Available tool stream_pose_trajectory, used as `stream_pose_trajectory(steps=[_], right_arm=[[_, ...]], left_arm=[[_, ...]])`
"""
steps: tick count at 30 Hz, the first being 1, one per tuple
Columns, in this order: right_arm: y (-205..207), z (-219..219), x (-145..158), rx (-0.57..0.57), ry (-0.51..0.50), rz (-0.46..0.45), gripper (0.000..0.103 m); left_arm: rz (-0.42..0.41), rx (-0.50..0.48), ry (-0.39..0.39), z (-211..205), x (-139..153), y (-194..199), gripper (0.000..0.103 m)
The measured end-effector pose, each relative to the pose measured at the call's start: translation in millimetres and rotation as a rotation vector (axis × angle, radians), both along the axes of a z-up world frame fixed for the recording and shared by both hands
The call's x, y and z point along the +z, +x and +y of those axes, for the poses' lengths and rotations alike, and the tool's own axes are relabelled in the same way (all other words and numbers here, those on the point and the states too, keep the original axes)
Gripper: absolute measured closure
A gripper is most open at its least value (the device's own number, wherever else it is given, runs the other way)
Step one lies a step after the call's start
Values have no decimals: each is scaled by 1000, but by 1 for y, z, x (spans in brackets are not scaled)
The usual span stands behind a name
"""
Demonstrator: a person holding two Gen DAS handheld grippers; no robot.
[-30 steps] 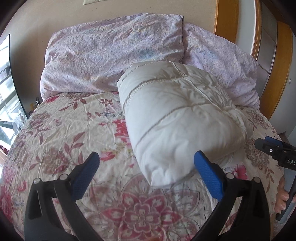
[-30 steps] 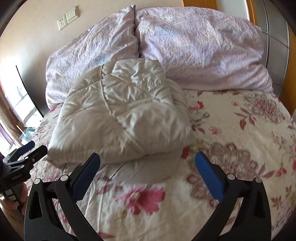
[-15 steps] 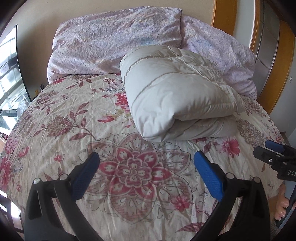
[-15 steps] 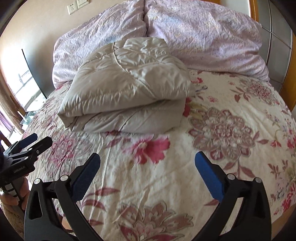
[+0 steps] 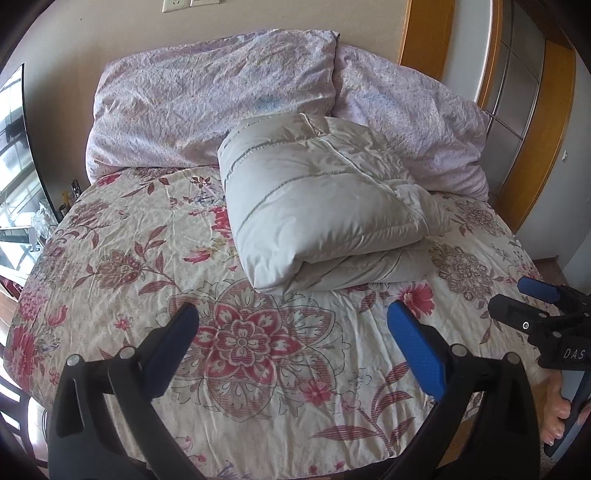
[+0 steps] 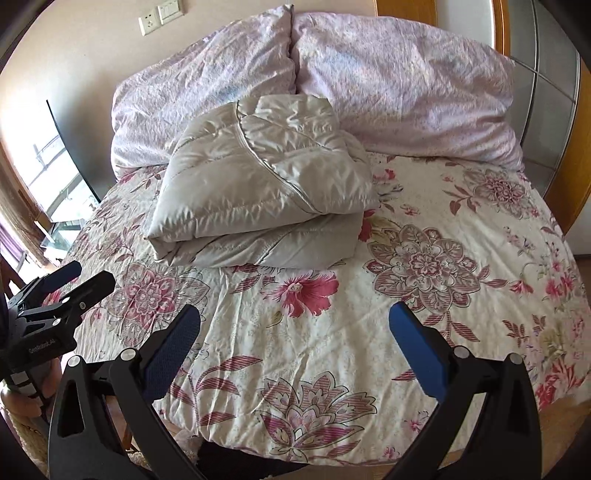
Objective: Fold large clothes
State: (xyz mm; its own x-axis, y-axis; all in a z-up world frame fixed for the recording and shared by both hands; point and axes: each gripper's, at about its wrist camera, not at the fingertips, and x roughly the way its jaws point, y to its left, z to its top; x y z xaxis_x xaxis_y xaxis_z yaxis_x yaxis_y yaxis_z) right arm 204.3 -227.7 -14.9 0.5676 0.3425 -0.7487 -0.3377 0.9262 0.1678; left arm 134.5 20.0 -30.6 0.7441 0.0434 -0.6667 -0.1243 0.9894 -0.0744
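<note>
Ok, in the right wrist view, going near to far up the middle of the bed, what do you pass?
Right gripper, open → floral bedspread → folded white puffer jacket → lilac pillows → wall socket.

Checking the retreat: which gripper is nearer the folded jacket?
Left, slightly. The left gripper sits before the jacket; the right gripper is farther back.

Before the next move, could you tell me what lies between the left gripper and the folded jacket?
Only bare floral bedspread separates the left gripper from the folded jacket, per the left wrist view.
</note>
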Motion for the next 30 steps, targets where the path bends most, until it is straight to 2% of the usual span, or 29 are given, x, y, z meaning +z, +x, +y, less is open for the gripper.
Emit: stream_pose_trajectory(steps=[8, 30], right_arm=[[-1, -1, 3, -2, 6, 6, 1], [3, -3, -4, -2, 41, 42, 1]], left_arm=[[4, 1, 14, -1, 2, -4, 2], [8, -17, -12, -2, -2, 0, 2]])
